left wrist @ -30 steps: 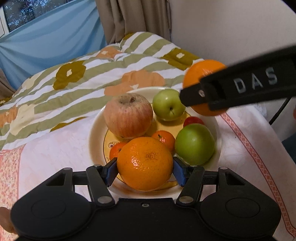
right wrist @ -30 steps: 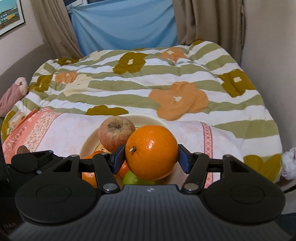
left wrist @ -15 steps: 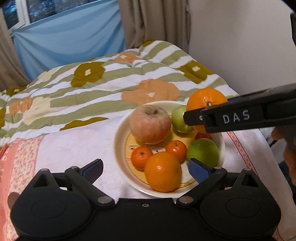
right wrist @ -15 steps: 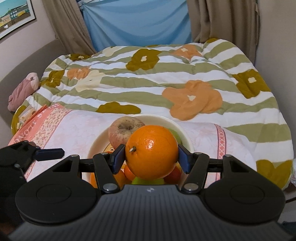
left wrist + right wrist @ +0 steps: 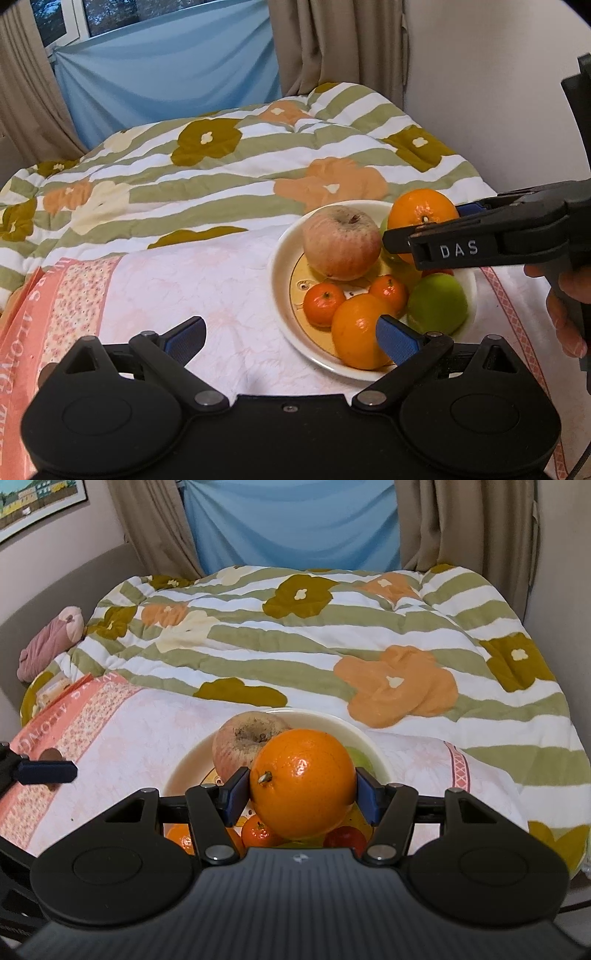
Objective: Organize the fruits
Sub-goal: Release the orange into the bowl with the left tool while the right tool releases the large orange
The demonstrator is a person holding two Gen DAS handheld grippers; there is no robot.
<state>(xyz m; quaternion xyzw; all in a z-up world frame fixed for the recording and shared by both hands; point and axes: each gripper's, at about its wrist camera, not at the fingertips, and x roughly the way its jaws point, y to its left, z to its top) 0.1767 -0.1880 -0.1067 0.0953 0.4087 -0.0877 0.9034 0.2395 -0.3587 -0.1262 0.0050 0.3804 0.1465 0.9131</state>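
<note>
Right gripper [image 5: 302,794] is clamped on a big orange [image 5: 302,786], lower centre of its frame, hanging right over the plate [image 5: 184,764] with the fruit pile straight below; so I'd guess it just goes down. Left gripper [image 5: 291,334] is spread wide and empty, plate to its right

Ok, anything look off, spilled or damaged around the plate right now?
Nothing spilled, and the plate sits flat on the cloth. The one oddity is the red apple: its skin looks wrinkled and dull, with a brownish, dried-out stem hollow in the right wrist view. The orange in the right gripper looks sound.
</note>
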